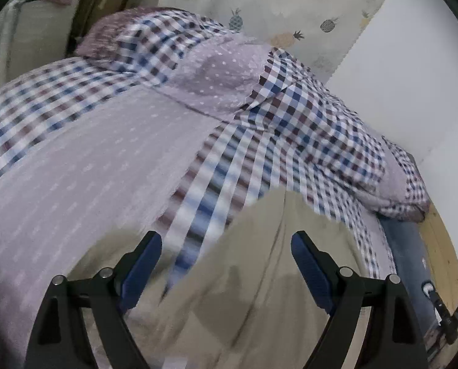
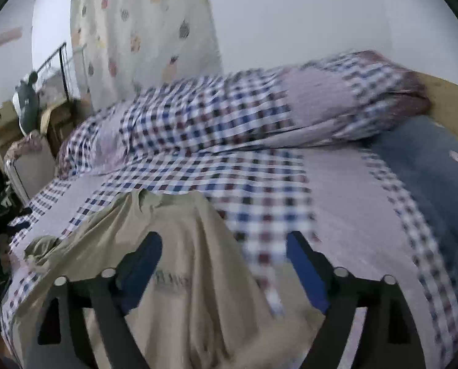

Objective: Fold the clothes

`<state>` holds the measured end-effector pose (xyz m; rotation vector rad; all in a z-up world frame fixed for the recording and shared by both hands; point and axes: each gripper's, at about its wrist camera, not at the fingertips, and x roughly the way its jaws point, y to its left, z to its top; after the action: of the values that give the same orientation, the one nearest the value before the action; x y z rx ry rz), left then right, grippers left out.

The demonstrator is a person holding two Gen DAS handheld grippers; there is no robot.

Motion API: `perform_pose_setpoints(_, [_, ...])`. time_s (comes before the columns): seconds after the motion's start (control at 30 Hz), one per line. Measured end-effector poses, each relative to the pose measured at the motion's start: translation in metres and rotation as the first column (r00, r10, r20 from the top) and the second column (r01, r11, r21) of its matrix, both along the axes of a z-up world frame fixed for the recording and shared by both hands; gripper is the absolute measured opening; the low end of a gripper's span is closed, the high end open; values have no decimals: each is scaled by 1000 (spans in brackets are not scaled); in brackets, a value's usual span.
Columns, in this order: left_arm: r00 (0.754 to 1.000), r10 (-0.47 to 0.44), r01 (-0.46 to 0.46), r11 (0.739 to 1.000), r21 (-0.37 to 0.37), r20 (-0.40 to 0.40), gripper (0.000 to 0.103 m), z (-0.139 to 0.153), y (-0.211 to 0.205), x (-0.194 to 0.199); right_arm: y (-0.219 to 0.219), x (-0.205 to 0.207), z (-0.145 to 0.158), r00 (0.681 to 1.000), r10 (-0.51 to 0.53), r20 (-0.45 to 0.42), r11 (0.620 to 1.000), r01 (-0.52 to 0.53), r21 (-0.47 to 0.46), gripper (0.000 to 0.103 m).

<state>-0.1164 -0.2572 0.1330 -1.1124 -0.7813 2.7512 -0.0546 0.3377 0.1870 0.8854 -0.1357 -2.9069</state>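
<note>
Two open grippers hover over a beige garment lying on a checked bedspread.

Left wrist view: black fingers with blue pads [image 1: 142,264] of the left gripper [image 1: 225,261] stand wide apart, holding nothing; between and beneath them the beige garment [image 1: 244,292] lies rumpled on the bedspread [image 1: 90,160], which is lilac with blue, maroon and white checks. Beyond it a matching duvet [image 1: 305,117] is bunched along a white wall, beside a curtain [image 1: 290,6] printed with pineapples. Right wrist view, blurred: the right gripper [image 2: 224,261] also has its fingers spread apart and empty, its left pad over the beige garment [image 2: 179,246], which shows faint unreadable lettering and stretches toward the lower left. A wooden bed frame [image 2: 450,101] edges the far right.
</note>
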Motion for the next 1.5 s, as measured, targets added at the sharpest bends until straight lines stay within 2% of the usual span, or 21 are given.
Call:
perform_pose_setpoints(0.1, [999,-19,18,1000,-15,-26,89,12,17,61,25,66,-13,996,-89,-7,996,89,3,89])
perform_pose_setpoints(0.17, [998,-61,60,998,-34,-33,89,19,32,100,48,99,-30,986,-165,9,985,165,-45,90])
perform_pose_setpoints(0.3, [984,-173,166,979,-121,-53,89,27,86,163,81,115,-63,967,-242,78,954,252,-162,90])
perform_pose_setpoints(0.4, [954,-294,277,937,-211,-52,90,17,141,188,91,112,-76,961,-262,88,948,273,-163,90])
perform_pose_setpoints(0.47, [925,-377,354,900,-253,-49,90,4,180,194,91,108,-87,960,-258,108,947,274,-169,90])
perform_pose_setpoints(0.53, [894,-445,415,864,-285,-50,90,-9,218,196,91,103,-98,961,-241,136,937,267,-224,90])
perform_pose_setpoints(0.6, [878,-474,438,854,-281,-70,90,-22,248,191,94,102,-107,960,-231,158,920,269,-284,90])
perform_pose_setpoints(0.63, [874,-480,444,855,-268,-82,90,-29,259,187,94,102,-110,959,-231,162,914,271,-302,90])
perform_pose_setpoints(0.73, [878,-464,441,880,-176,-118,90,-45,273,169,101,100,-120,958,-234,168,895,279,-347,90])
perform_pose_setpoints(0.8, [872,-474,464,880,-105,-120,90,-57,274,158,107,100,-126,957,-236,169,879,284,-383,90])
perform_pose_setpoints(0.83, [869,-481,473,876,-91,-112,90,-62,273,153,112,99,-130,956,-236,176,862,289,-415,90])
perform_pose_setpoints(0.9, [877,-473,462,879,-121,-89,90,-67,272,147,118,94,-135,951,-239,196,836,304,-456,90])
perform_pose_setpoints(1.0, [881,-461,443,882,-158,-103,90,-67,270,143,121,79,-133,940,-256,224,838,331,-433,90])
perform_pose_setpoints(1.1, [880,-461,443,883,-154,-111,90,-65,266,137,118,52,-126,949,-252,192,899,303,-317,90])
perform_pose_setpoints(1.2, [884,-454,441,889,-121,-110,90,-67,259,132,116,9,-125,949,-225,220,939,271,-209,90])
perform_pose_setpoints(1.27, [897,-433,426,901,-88,-89,90,-71,252,126,114,-24,-127,940,-214,265,958,255,-133,89])
perform_pose_setpoints(1.4, [918,-393,394,919,4,-40,90,-83,239,114,110,-71,-139,924,-198,327,976,218,-26,89])
perform_pose_setpoints(1.5, [931,-365,366,930,39,-15,90,-91,232,107,109,-95,-154,906,-192,378,980,199,23,87])
